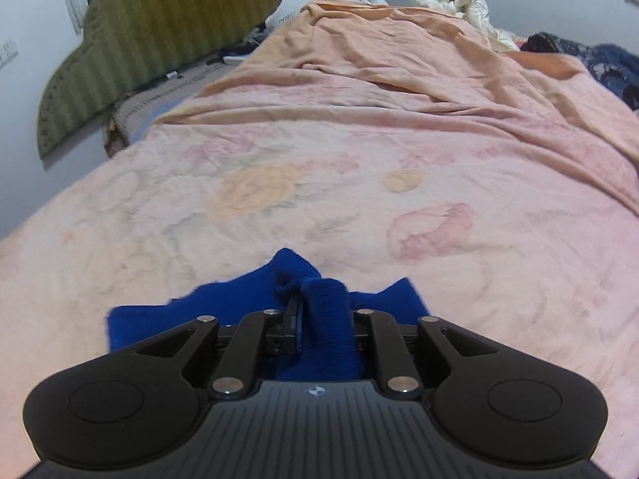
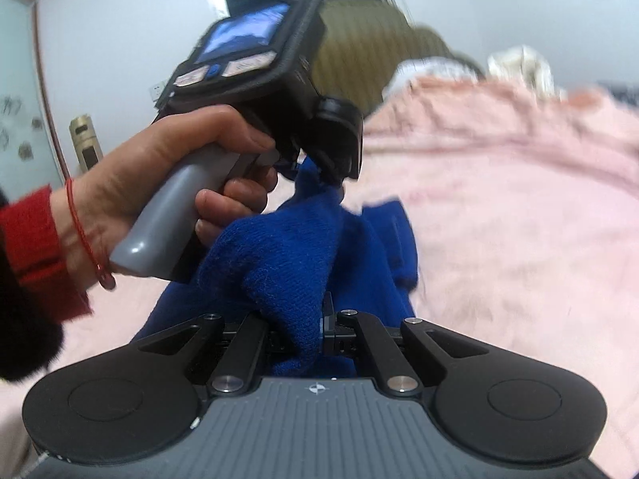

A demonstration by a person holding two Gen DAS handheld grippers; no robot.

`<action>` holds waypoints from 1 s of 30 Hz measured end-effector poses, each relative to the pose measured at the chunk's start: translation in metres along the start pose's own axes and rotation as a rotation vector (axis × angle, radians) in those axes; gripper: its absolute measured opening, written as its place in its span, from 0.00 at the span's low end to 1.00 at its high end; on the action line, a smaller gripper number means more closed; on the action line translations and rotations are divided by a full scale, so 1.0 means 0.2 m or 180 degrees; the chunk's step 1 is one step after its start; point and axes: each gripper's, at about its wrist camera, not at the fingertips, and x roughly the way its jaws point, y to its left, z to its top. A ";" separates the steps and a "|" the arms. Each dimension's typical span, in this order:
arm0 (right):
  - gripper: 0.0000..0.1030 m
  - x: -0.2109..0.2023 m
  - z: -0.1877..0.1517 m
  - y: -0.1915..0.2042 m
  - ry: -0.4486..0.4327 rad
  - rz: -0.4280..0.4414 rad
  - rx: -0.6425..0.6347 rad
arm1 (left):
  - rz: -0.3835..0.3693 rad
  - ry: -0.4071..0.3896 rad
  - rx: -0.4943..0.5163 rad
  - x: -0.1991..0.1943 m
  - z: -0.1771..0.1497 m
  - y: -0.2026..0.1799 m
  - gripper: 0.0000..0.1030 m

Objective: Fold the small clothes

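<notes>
The blue knitted garment (image 2: 303, 247) is lifted a little above the near edge of the bed (image 1: 359, 183), over its pink cover. The left gripper (image 1: 319, 311) pinches a bunched fold of it, and the right gripper (image 2: 295, 319) is pressed together on another thick fold. The cloth looks soft, light and limp, a bit fuzzy, so I think it will sag and not slip. Better to hold it at the hem corners, not in the middle
</notes>
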 end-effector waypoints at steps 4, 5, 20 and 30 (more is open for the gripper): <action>0.18 0.02 -0.03 -0.08 0.0180 0.0079 0.0312 | -0.0180 -0.0079 -0.0283 -0.03 0.04 0.06 0.31; 0.21 0.03 -0.03 -0.11 0.0210 0.0094 0.0412 | -0.0147 -0.0138 -0.0327 -0.05 0.05 0.07 0.38; 0.42 0.08 -0.05 -0.28 0.0226 0.0514 0.1124 | 0.0518 -0.0432 -0.0278 -0.39 -0.22 0.28 0.80; 0.26 0.03 -0.07 -0.34 0.0003 0.0285 0.1362 | 0.0714 -0.0218 -0.0383 -0.46 -0.59 0.24 0.80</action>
